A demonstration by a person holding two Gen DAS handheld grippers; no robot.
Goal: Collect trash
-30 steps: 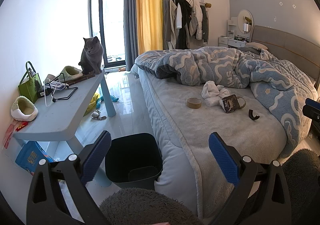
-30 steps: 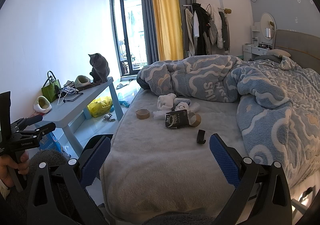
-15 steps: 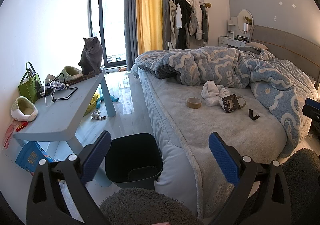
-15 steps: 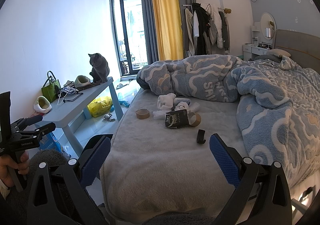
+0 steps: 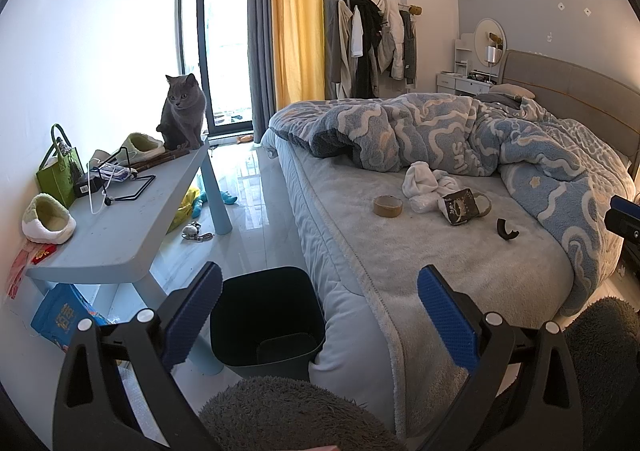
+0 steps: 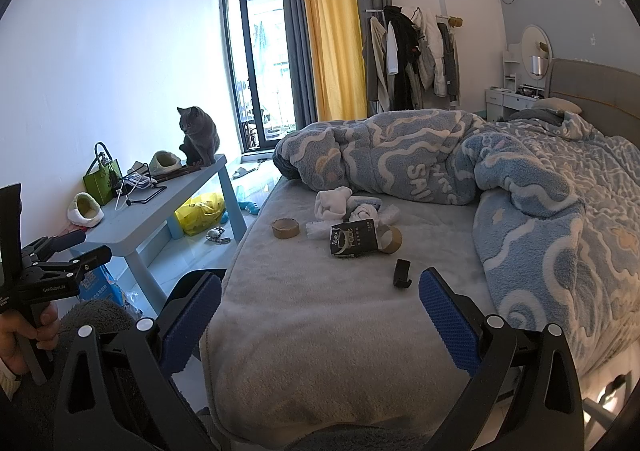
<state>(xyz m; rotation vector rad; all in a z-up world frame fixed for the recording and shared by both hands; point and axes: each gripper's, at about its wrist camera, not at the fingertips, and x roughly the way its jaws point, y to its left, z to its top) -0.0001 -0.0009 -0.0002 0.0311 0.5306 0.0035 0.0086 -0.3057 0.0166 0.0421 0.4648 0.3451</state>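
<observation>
Both hand-held grippers, left (image 5: 318, 315) and right (image 6: 320, 317), hang released and empty; trash — tape roll (image 6: 285, 228), wrapper (image 6: 353, 242) — lies mid-bed (image 6: 320, 331), bin (image 5: 266, 315) at its corner; a soft blanket could snag, and the cat (image 5: 182, 115) may jump in

tongs (image 5: 318, 313) — black frames | blue ribbed pads (image 5: 446, 315) | silver screws

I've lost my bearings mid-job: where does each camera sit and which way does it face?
Left wrist: on the left gripper, open above the black bin at the bed's foot corner, facing the headboard.
Right wrist: on the right gripper, open over the bed; the left hand shows.
Shared: tape roll, black packet, cat.
</observation>
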